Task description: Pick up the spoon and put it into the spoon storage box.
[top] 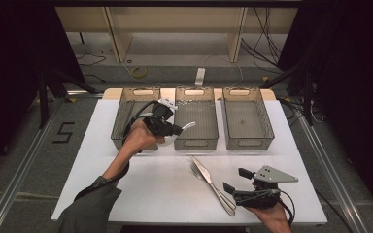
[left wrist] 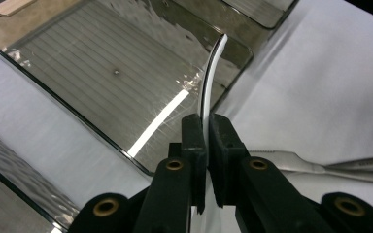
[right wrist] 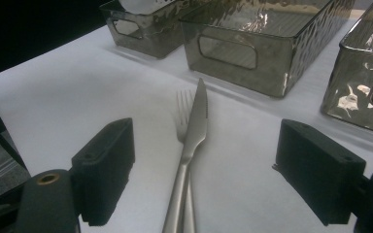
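The left gripper [top: 177,129] is raised over the table [top: 102,160], between the left bin [top: 119,119] and the middle bin [top: 209,141] of three smoky see-through bins set in a row along the far side. Its fingers [left wrist: 194,141] are closed tight on a thin white utensil [left wrist: 212,73], seen edge-on in the left gripper view; it curves up and away from the grip and ends over the near corner of the middle bin. In the high view the utensil's white tip [top: 188,125] pokes out to the right of the gripper, above that bin's left rim. What kind of utensil it is cannot be told from these angles. The person's left hand [top: 138,138] wraps the gripper's body from behind.

The right gripper [top: 238,179] sits low near the front right of the table, held in the right hand [top: 267,211]. Its fingers [right wrist: 104,165] stand wide apart with nothing between them. Just ahead of them a metal knife [right wrist: 194,131] lies across a metal fork [right wrist: 182,114] on the white table, both pointing toward the bins. The right bin [top: 267,121] stands beside the middle one.
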Available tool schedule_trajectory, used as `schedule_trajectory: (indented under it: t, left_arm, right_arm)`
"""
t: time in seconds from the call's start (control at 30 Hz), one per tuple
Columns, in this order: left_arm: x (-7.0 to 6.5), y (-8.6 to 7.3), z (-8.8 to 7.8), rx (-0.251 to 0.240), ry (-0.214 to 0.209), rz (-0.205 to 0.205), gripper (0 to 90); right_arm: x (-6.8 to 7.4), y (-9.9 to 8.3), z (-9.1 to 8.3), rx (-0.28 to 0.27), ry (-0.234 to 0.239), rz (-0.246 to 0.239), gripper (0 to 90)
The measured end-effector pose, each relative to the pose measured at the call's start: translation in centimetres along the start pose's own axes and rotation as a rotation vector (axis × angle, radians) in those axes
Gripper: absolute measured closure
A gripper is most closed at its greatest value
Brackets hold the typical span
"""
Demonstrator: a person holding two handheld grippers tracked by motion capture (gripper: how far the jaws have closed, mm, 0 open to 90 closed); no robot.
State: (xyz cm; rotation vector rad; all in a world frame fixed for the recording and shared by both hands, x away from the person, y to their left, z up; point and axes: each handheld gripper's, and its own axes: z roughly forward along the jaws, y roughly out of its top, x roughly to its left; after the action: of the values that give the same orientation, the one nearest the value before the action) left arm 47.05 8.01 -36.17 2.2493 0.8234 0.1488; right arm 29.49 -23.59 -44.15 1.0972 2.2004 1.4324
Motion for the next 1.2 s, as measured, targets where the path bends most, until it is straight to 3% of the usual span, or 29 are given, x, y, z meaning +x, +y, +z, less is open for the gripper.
schedule_trajectory:
  t: [0.77,1.2]
  left_arm:
    - [2.2,2.7,2.1,-0.1,0.047,-0.125,85.1]
    - [2.4,4.6,3.3,-0.126,0.069,-0.135,85.1]
  right_arm:
    - [0.0,0.0,0.0,0.003,0.003,0.004,22.9]
    - [0.0,0.0,0.0,0.0,0.006,0.002,22.9]
